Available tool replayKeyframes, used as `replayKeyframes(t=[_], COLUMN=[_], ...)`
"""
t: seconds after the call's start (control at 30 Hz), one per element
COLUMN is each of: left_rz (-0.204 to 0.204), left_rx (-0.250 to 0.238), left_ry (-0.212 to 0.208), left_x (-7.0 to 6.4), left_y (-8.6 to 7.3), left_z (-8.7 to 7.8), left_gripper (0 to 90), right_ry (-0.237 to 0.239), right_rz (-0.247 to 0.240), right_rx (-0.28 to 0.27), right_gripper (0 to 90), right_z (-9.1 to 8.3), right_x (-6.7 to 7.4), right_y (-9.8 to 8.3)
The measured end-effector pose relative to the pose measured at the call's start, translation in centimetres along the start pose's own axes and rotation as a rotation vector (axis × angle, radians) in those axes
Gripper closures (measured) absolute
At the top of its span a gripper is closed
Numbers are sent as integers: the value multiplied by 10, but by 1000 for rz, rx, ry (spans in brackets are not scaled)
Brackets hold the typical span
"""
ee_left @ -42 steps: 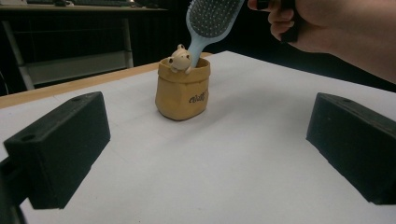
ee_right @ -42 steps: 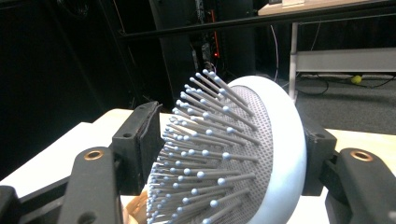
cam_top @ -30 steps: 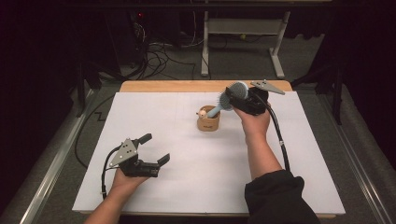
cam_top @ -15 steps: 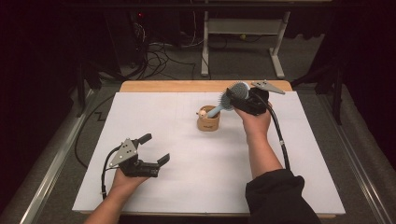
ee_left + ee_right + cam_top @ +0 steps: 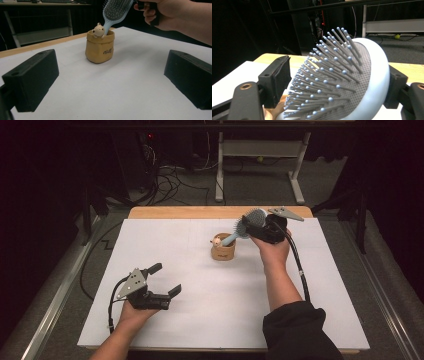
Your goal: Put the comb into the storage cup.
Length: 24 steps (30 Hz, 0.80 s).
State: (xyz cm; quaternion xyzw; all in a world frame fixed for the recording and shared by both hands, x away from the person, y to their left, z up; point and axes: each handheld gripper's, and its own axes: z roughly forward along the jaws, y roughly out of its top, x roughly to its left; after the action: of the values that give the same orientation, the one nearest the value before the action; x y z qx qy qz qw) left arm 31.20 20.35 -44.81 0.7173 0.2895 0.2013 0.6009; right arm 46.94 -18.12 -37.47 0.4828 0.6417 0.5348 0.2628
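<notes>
I judge the hairbrush (image 5: 248, 223) light and stiff, its handle in the cup (image 5: 223, 249), while my right fingers (image 5: 275, 75) have just been opening around its head and my left fingers (image 5: 30, 80) stay spread.

The hairbrush (image 5: 115, 10) handle's lower end is sunk inside the little pot (image 5: 99, 48), and the brush head gets cut off at the top edge in the left gripper view.

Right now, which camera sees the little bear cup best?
The left gripper view: the cup stands whole and close, bear figure and lettering clear, hairbrush handle inside. The high view shows it small and far off. In the right gripper view, the brush head hides nearly all of it.
</notes>
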Motion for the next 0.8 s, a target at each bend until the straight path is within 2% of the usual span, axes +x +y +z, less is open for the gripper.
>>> replayKeyframes(t=[0.1,0.17,0.3,0.47,0.8], left_rz=[0,-3,-2,-1,-4], left_rx=[2,10,10,10,28], left_ry=[0,-1,-1,-3,-1], left_x=[0,1,0,0,0], left_y=[0,0,-1,0,-1], left_z=[0,1,1,1,2], left_gripper=[1,0,0,0,0], right_ry=[-4,-24,-33,-69,-51], right_rz=[-9,-37,-47,-60,-96], right_rx=[0,1,2,-3,-3], right_gripper=[208,167,142,13,4], right_z=[-1,-2,-3,-7,-17], right_x=[0,1,1,-1,2], right_y=[1,2,3,5,9])
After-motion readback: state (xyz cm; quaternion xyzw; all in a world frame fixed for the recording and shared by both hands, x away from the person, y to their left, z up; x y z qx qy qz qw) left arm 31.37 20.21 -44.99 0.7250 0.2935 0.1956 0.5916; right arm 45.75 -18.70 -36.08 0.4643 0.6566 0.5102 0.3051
